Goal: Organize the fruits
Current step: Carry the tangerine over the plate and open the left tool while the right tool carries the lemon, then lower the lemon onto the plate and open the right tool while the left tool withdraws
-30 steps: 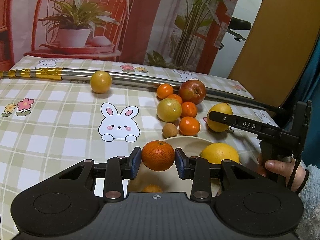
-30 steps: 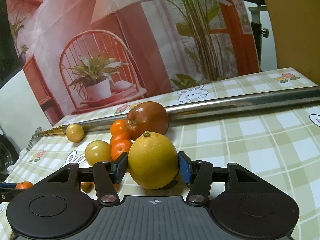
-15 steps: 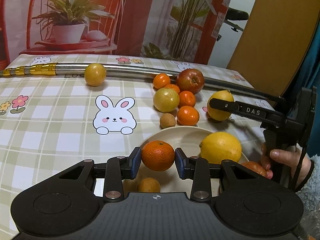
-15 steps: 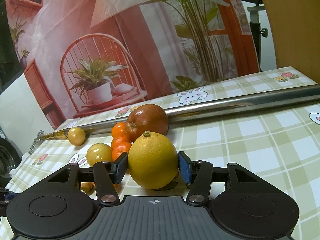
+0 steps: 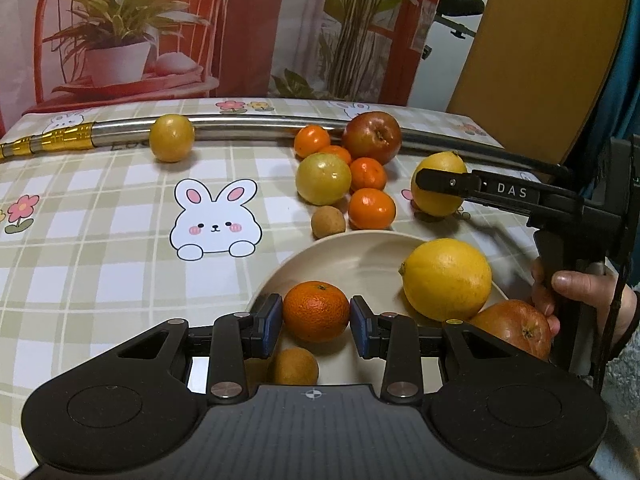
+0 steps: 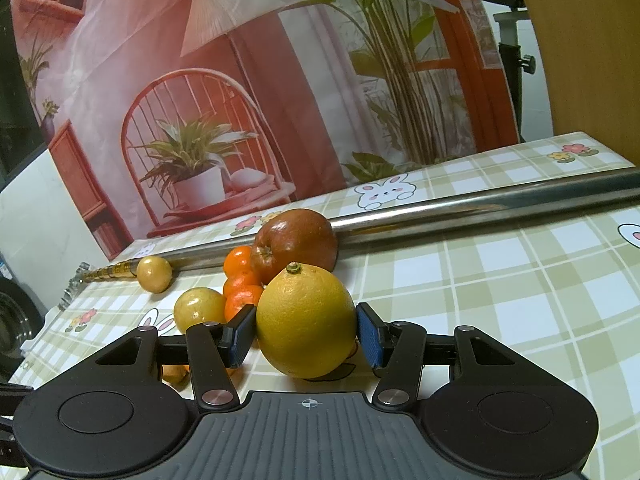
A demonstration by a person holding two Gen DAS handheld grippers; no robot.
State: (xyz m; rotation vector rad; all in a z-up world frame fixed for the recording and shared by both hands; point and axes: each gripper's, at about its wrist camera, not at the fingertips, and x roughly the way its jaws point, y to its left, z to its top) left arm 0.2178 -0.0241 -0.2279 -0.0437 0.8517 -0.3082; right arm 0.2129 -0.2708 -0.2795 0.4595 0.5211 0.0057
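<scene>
Over bowl [image 5: 320, 252]: mandarin [image 5: 316, 311] in left jaws | bowl's near rim hidden

A steel pole [image 5: 248, 125] (gold-banded at one end) lies across the checked tablecloth [image 5: 100, 248].

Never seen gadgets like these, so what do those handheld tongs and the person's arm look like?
Both tongs, left and right, are matte black plastic with blue finger pads and ribbed bases. The right one reads "DAS" in white. A fluffy grey sleeve shows, with a black cable.
</scene>
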